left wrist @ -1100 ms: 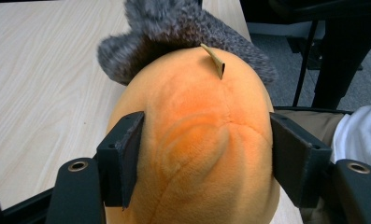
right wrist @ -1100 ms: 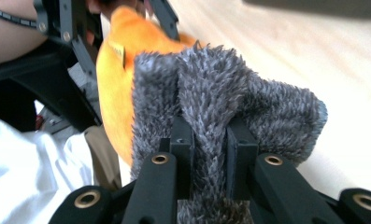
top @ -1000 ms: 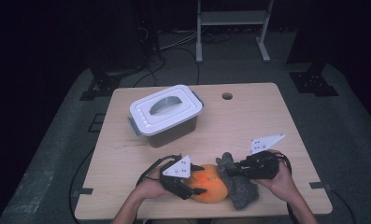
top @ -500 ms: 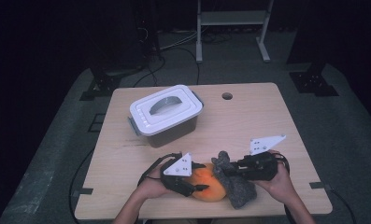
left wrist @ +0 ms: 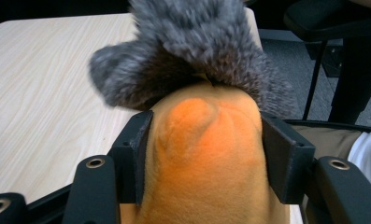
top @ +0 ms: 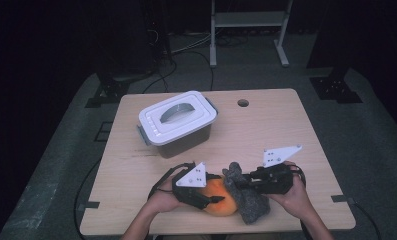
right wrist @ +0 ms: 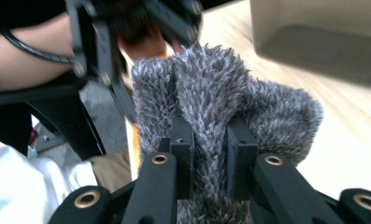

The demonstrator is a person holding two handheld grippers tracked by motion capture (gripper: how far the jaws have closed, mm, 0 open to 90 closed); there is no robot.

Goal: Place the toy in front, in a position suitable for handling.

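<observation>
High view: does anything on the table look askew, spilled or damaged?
Nothing is spilled or broken. The lidded box sits turned at an angle to the table edges. The plush toy is squeezed out of shape: left gripper pinches its orange part, right gripper its grey fur.

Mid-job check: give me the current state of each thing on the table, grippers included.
Storage box: lid on, handle flat.
Orange plush: squeezed between the left jaws, grey fur against its far end.
Grey fur: a fold pinched between the right jaws.
Left gripper: jaws have just been closing, now pressing the orange plush.
Right gripper: shut on the grey fur.
</observation>
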